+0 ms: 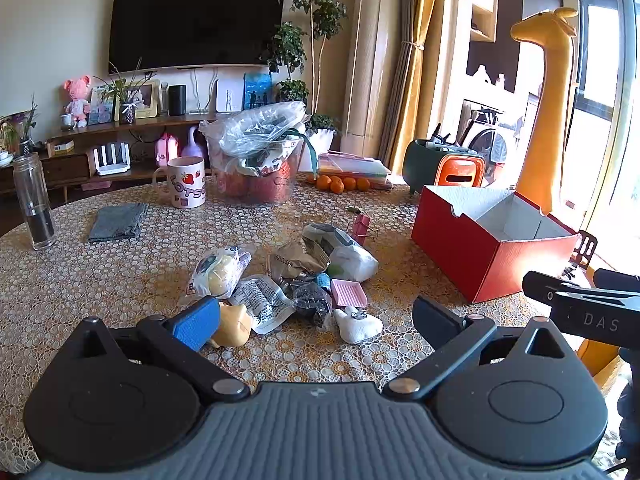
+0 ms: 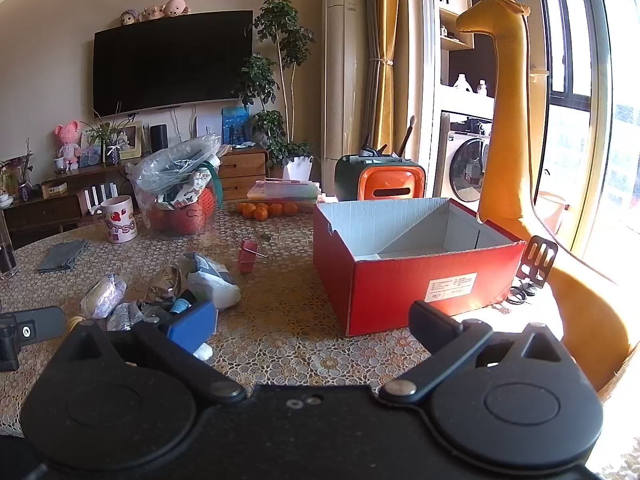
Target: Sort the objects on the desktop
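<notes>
Both grippers' jaws gape apart, the clutter pile (image 1: 288, 280) just ahead of the left gripper (image 1: 316, 326).

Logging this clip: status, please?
Left gripper open, empty, over the pile. Right gripper open, empty, near red box. Box holds nothing visible. Nothing in the way.

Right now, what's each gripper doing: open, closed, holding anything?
Left gripper: open, holding nothing, above the clutter pile.
Right gripper: open, holding nothing.

left claw (image 1: 316, 322): spread wide, holding nothing | right claw (image 2: 314, 326): spread wide, holding nothing
</notes>
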